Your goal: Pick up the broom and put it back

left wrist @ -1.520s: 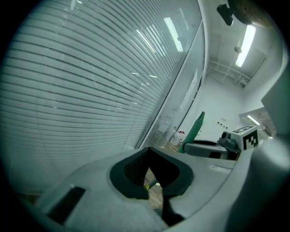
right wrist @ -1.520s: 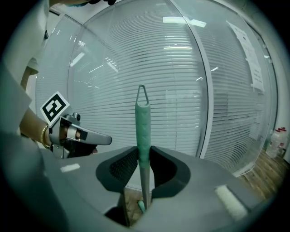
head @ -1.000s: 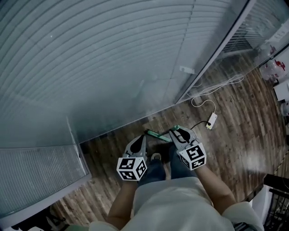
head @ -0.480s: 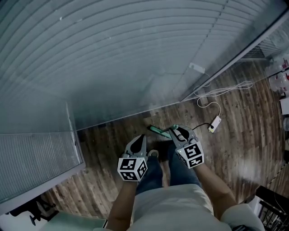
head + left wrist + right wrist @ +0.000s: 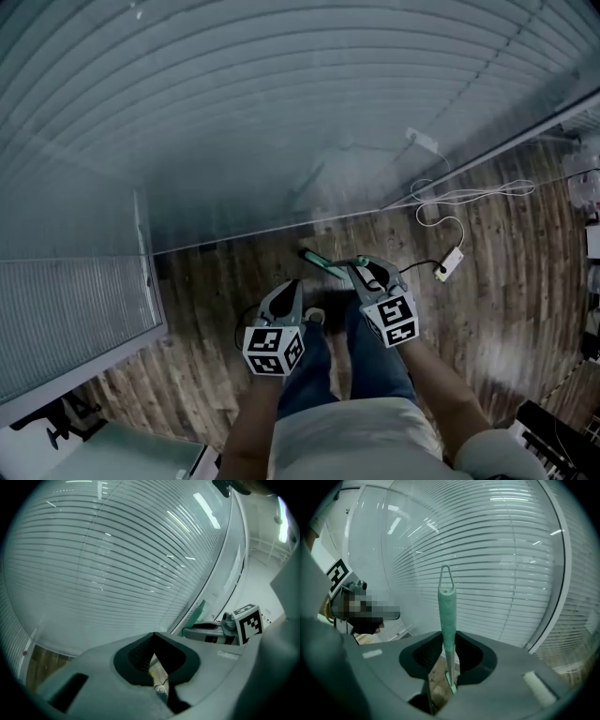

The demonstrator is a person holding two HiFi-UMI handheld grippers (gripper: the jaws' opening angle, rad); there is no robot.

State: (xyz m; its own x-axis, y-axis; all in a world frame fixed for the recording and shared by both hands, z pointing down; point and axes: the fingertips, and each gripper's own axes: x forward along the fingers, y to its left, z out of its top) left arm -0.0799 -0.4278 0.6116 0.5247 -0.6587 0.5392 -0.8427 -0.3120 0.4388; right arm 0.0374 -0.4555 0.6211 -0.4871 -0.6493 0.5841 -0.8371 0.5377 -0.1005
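Blinds (image 5: 281, 122) meet floor (image 5: 206, 281) before us. Head view: our right gripper (image 5: 361, 269) holds the broom (image 5: 323, 264) by our feet, and the left gripper (image 5: 292, 285) hangs spare. Left gripper view: fingers (image 5: 140, 658) together, empty. Right gripper view: fingers pinch the handle, steadying it for return.

Left gripper (image 5: 287, 289), right gripper (image 5: 362, 270) lowered with broom (image 5: 324, 265).
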